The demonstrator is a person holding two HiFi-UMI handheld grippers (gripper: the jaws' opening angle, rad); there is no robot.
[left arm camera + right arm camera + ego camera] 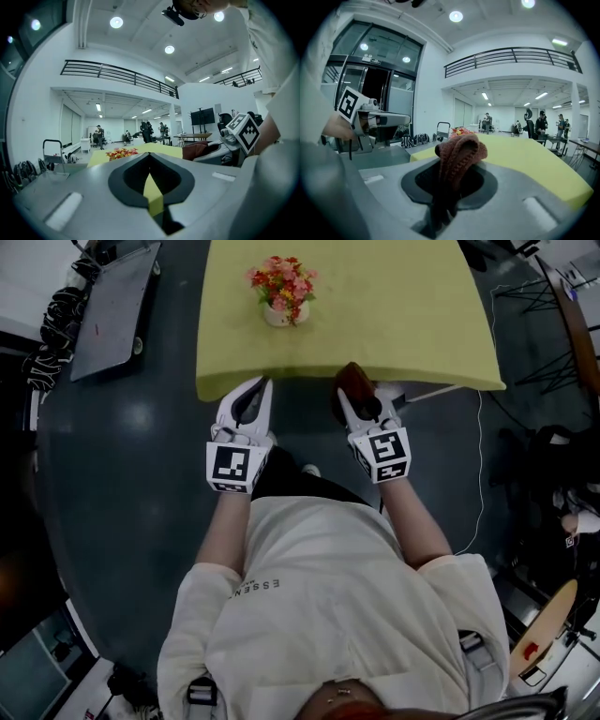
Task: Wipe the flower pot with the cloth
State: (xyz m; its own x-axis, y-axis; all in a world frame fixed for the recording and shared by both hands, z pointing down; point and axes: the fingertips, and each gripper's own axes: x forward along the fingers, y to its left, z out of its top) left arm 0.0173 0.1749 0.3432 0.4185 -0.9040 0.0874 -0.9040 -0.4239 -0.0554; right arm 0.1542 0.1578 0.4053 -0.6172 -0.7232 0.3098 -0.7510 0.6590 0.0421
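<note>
**Head view.**
- Worktop: yellow-green, bare apart from one item.
- Flower pot: small, pale and upright, filled with pink and orange flowers. It stands towards the far left of the worktop.
- Left claw: held off the near edge of the worktop, well apart from the pot.
- Right claw: level with the left one, also short of the near edge.
- Cloth: dark reddish-brown, bunched at the tip of the right claw.

**Left gripper view.**
- The jaws are pressed together with nothing between them. Only a sliver of yellow worktop shows past the tips.
- The flowers are ahead in the distance, and the right claw with the cloth is off to one side.

**Right gripper view.**
- The jaws are clamped on the knitted cloth, whose fold stands up above them.
- The flowers are visible beyond it, across open worktop.

**Progress (judged).**
- Done: the cloth is secured.
- Not yet done: the pot appears untouched and no wiping has begun.
- Remaining: carry the cloth across to the pot and rub its sides, probably with the left claw steadying it.
</note>
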